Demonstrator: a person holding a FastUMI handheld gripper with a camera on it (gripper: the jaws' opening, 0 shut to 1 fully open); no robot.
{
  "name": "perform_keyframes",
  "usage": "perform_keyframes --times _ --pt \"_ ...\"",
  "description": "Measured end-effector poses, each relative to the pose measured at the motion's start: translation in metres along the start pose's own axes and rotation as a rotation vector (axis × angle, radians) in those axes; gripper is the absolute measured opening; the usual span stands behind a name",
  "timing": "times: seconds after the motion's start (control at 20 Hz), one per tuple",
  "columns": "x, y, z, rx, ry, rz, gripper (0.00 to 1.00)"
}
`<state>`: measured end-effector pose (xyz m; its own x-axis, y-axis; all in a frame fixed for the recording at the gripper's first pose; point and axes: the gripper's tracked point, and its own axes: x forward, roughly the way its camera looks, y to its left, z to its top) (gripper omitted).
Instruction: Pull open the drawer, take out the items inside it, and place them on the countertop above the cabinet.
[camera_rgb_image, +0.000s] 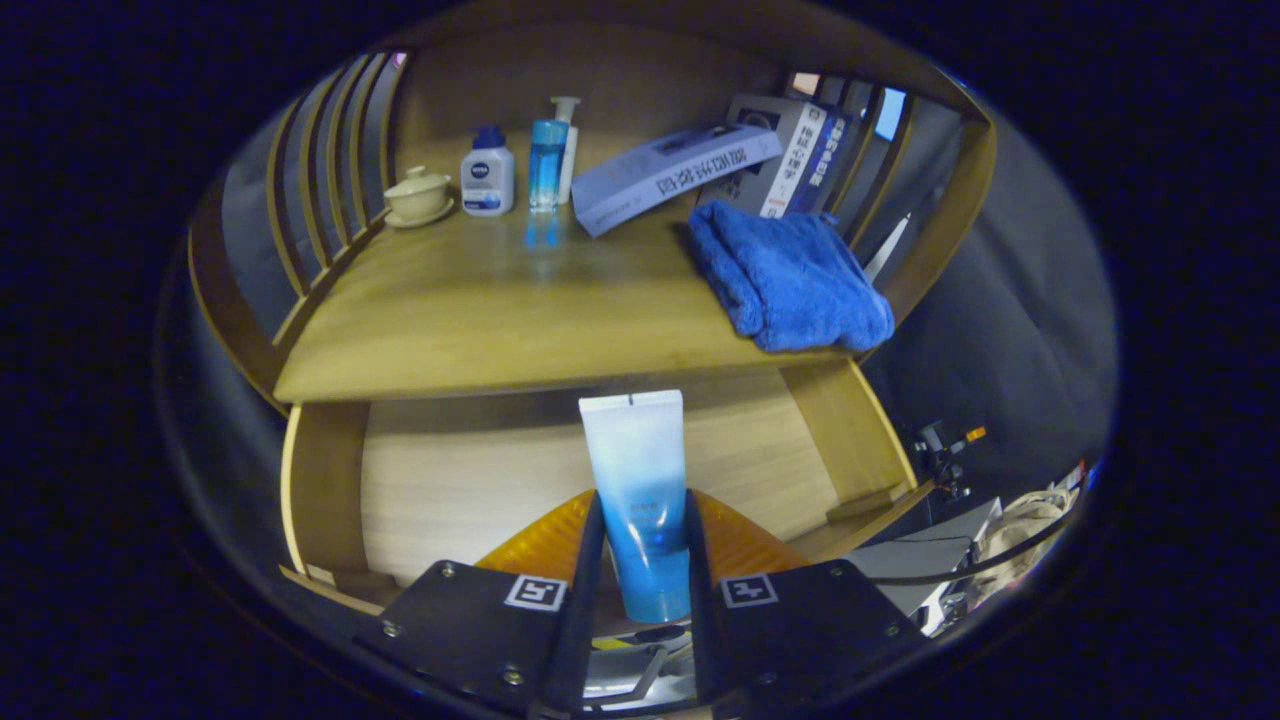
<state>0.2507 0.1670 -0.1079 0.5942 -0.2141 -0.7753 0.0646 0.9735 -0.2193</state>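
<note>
Claw (645, 560) clamped on a tube (640, 490), both fingers pressing its sides, tube upright between them, flat end up, over the open drawer (470, 480) below the counter's front edge. On the counter (480, 320): towel (790, 275) folded at the right front corner; books (700, 165) leaning along the back right; lidded cup (418, 195), bottle (487, 172), blue bottle (547, 160) and pump bottle (567, 140) in a row at the back left. Slatted rails (320, 180) along both sides.
</note>
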Motion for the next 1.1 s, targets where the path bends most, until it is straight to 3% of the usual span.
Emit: perform_keyframes --times 0.45,1.1 --pt "0.04 0.032 0.077 -0.006 -0.111 0.122 0.41" --pt "0.11 0.041 0.11 0.02 -0.119 0.187 0.41"
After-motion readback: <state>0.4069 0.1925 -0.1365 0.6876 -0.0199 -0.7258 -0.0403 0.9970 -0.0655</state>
